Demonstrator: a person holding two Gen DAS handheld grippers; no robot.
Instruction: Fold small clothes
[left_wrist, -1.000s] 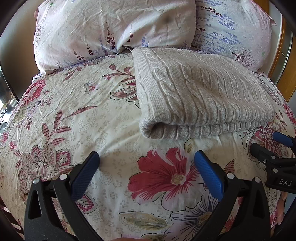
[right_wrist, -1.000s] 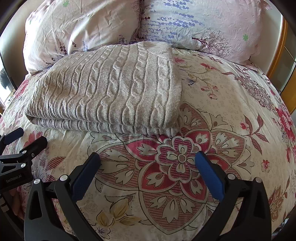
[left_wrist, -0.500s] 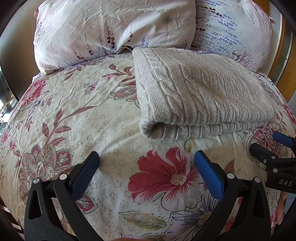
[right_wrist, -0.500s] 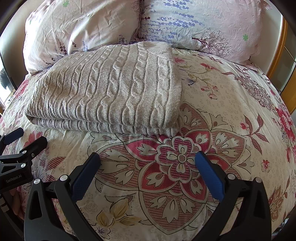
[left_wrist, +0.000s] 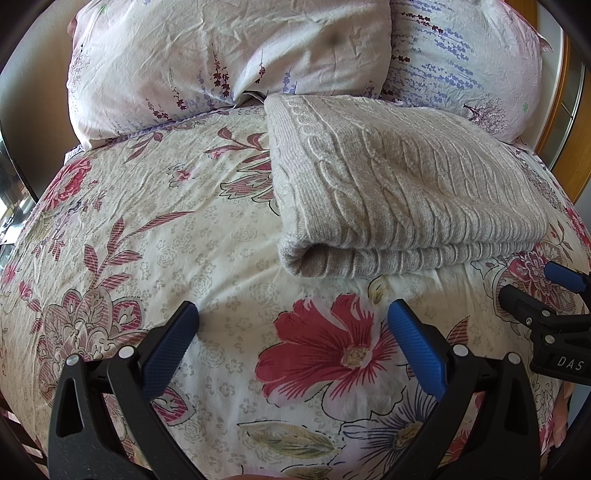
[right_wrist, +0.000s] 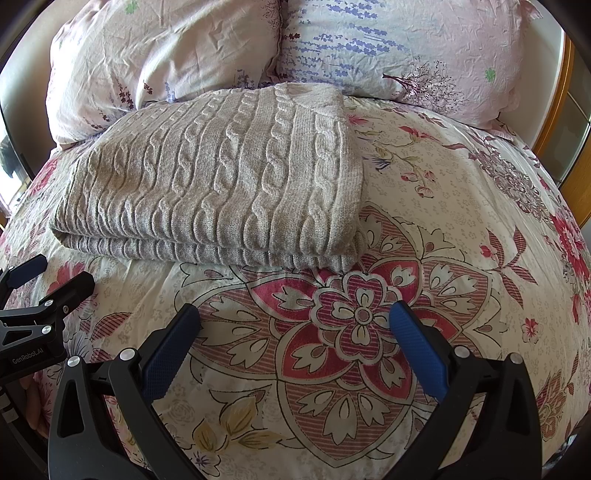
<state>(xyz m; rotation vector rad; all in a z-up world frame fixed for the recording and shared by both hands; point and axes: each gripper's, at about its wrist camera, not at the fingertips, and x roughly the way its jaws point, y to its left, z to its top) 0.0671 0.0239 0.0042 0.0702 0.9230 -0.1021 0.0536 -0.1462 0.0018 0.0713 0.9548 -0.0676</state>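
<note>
A grey cable-knit sweater (left_wrist: 399, 192) lies folded into a flat rectangle on the floral bedspread (left_wrist: 166, 236); it also shows in the right wrist view (right_wrist: 221, 184). My left gripper (left_wrist: 291, 325) is open and empty, hovering over the bedspread just in front of the sweater's near left corner. My right gripper (right_wrist: 295, 325) is open and empty, in front of the sweater's near right corner. Each gripper shows at the edge of the other's view: the right gripper in the left wrist view (left_wrist: 532, 288) and the left gripper in the right wrist view (right_wrist: 48, 277).
Two floral pillows (left_wrist: 221, 55) (left_wrist: 461, 66) lean behind the sweater at the head of the bed. A wooden frame (left_wrist: 561, 110) stands at the far right. Bare bedspread (right_wrist: 480, 221) lies to the right of the sweater.
</note>
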